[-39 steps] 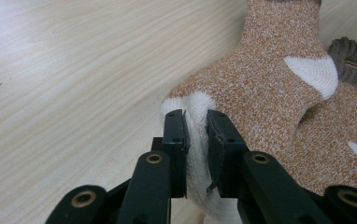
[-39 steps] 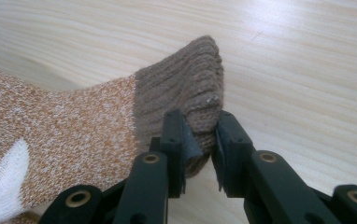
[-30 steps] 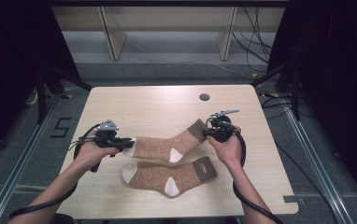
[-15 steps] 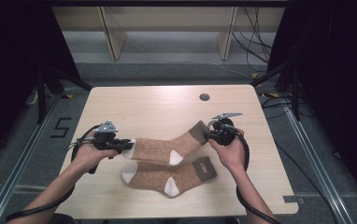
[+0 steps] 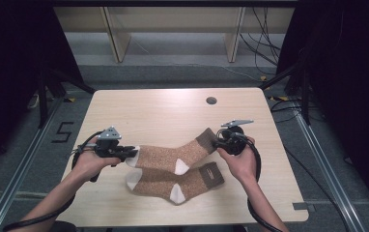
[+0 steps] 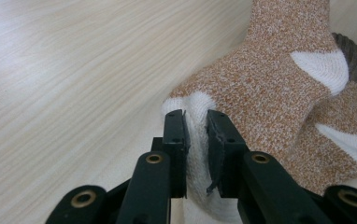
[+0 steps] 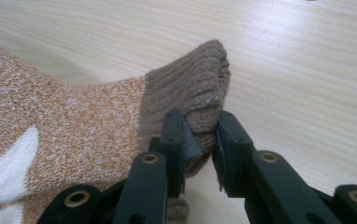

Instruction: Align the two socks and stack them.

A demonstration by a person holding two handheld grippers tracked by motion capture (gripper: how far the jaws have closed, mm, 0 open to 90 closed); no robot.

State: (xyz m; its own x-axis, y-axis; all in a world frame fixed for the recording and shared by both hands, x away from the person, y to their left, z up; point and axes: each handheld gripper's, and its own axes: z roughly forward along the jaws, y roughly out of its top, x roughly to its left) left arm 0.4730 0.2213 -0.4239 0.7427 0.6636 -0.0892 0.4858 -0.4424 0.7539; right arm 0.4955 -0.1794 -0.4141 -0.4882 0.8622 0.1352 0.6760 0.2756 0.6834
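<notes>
Wooden table | upper sock stretched above lower sock | left gripper clamps its white toe | right gripper clamps its brown cuff, shifted slightly right since earlier | pairing underway.

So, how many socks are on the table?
2. The upper sock is held at both ends: the left gripper pinches its white toe, the right gripper its brown cuff. The lower sock lies flat on the table, partly under it.
</notes>
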